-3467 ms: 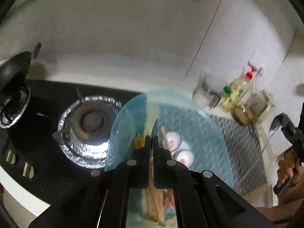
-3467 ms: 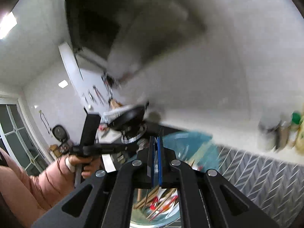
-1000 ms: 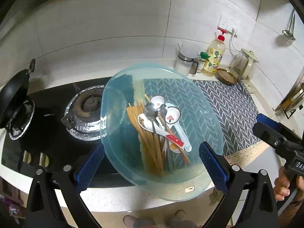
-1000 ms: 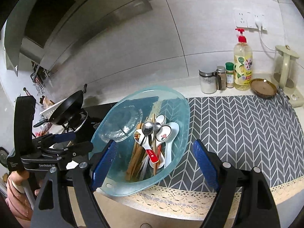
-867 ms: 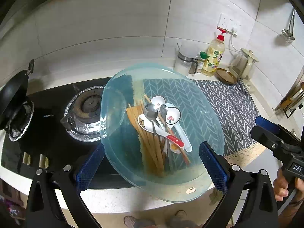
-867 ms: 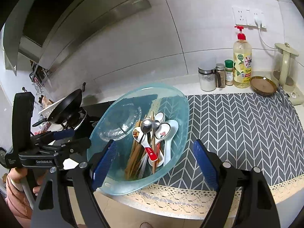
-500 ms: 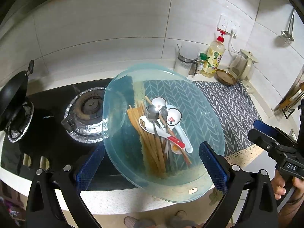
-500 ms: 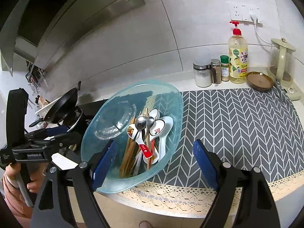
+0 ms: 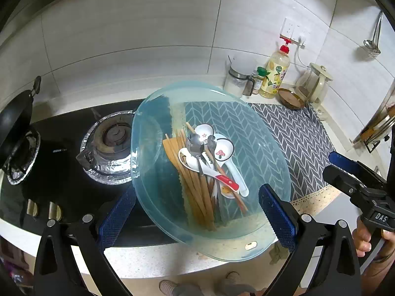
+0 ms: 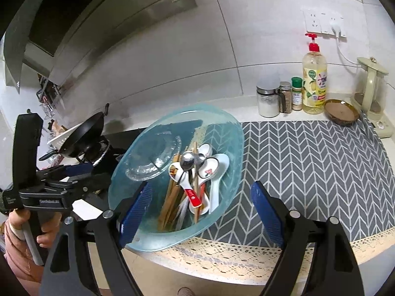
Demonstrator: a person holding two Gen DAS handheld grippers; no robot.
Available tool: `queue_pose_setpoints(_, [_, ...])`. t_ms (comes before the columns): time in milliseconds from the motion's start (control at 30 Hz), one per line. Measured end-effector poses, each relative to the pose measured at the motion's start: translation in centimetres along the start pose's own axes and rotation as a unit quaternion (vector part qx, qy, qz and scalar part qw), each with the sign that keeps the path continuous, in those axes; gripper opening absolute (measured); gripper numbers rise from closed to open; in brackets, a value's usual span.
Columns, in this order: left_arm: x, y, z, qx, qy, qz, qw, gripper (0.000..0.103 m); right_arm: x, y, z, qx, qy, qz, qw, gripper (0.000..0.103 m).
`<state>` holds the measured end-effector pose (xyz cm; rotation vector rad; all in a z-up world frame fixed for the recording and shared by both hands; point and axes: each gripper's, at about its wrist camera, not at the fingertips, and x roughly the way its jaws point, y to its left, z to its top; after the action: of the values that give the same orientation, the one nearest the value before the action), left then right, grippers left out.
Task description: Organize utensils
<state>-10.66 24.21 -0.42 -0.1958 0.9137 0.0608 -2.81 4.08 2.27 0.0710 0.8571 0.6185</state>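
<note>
Both the left gripper (image 9: 196, 212) and right gripper (image 10: 200, 214) were held wide open, empty. The glazed ceramic spoons (image 10: 212, 170) were judged slippery and fragile, best gripped at the handles.

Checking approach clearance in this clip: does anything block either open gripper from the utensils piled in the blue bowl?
Nothing visible does. The utensils lie uncovered in the open-topped blue bowl. The right gripper and left gripper are both open, with only the bowl's near rim between them and the pile.
</note>
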Motion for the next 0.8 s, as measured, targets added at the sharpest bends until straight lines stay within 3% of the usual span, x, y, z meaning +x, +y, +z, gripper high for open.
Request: queue_pose_setpoints(800, [0.71, 0.51, -0.07, 0.004, 0.012, -0.011, 0.9999, 0.099, 0.69, -0.17, -0.11, 0.002, 0.006, -0.001, 1.0, 0.08])
